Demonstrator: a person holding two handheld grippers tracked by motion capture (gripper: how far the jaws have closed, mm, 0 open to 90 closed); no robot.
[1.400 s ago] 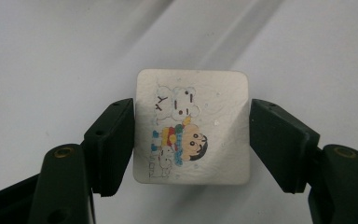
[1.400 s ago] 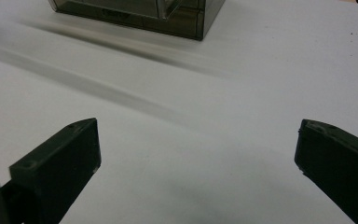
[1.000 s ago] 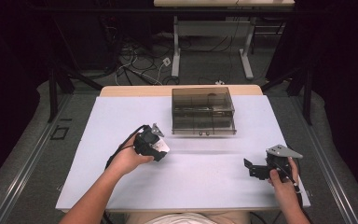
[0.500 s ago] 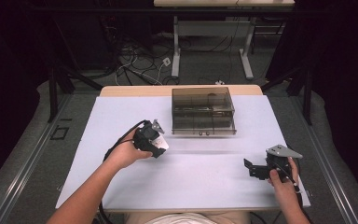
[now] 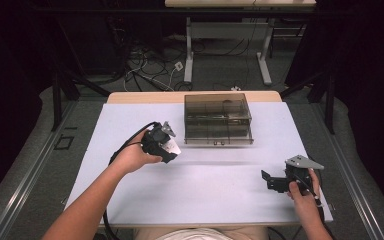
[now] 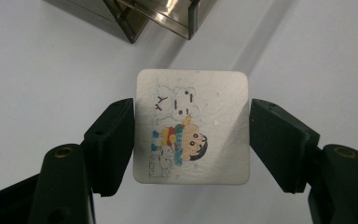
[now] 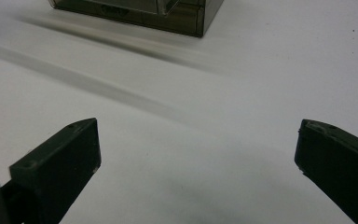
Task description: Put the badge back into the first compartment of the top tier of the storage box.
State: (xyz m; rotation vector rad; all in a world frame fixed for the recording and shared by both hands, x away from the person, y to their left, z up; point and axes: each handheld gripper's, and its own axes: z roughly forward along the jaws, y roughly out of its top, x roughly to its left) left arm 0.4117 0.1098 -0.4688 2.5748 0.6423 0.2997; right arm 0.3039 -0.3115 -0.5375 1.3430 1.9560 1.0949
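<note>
My left gripper (image 6: pixel 192 140) is shut on a square white card (image 6: pixel 214 93) printed with a cartoon child and a bear; its jaws press the card's two side edges. Seen from above, that gripper (image 5: pixel 166 144) hovers over the white table sheet, left of and just in front of a smoky clear drawer box (image 5: pixel 218 119), with the card (image 5: pixel 173 148) facing down. The right gripper (image 5: pixel 271 182) is low at the front right of the table, pointing left. Its jaws (image 7: pixel 196 140) stand wide apart over bare sheet with nothing between them.
The drawer box (image 7: pixel 168 14) sits at the back middle of the white sheet (image 5: pixel 220 185). A bare wooden strip (image 5: pixel 145 97) of table runs behind it. Beyond the table are dark floor, cables and another table's legs (image 5: pixel 265 55).
The left hand has carried the card a little farther from the person, toward the drawer box. The right gripper has stayed where it was.
</note>
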